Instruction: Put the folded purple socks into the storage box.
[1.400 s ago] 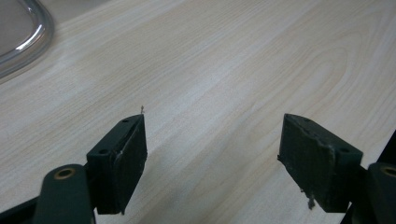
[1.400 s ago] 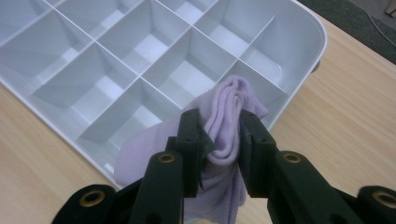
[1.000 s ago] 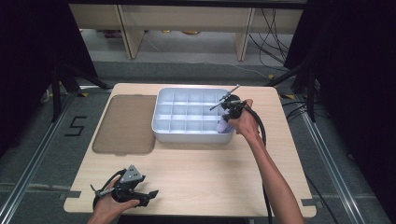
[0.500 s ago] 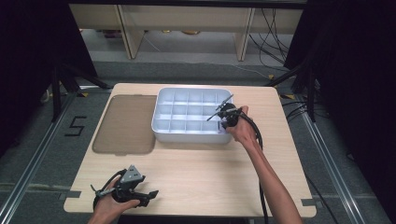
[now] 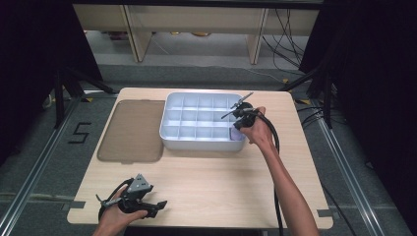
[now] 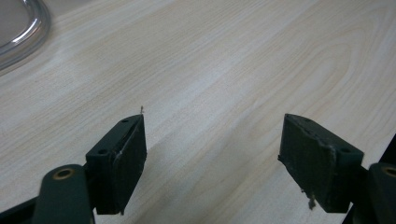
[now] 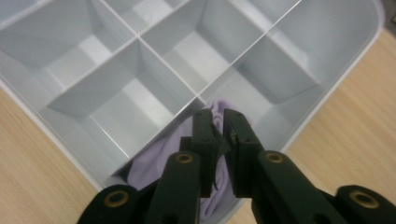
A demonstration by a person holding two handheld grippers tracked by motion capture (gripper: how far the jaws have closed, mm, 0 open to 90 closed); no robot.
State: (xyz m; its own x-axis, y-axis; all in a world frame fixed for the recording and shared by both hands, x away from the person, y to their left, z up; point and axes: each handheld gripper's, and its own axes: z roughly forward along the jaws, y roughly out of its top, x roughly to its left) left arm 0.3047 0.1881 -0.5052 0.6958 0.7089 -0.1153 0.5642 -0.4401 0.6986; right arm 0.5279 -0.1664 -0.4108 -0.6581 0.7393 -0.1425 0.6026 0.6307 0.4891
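Observation:
A white tray split into several compartments stands at the table's far middle. A lilac cloth lies bunched in its near right compartment. My right gripper points down into that compartment. Its jaws have just been closing and now pinch a fold of the cloth between the pads. My left gripper rests at the table's near left edge, jaws wide open with only bare wood between them.
A brownish see-through lid lies flat to the left of the tray, and its rounded corner shows in the left gripper view. Pale wooden table stretches between the tray and the near edge.
The right hand shifted only slightly over the tray's near right corner. The left hand and its gripper have stayed where they were.

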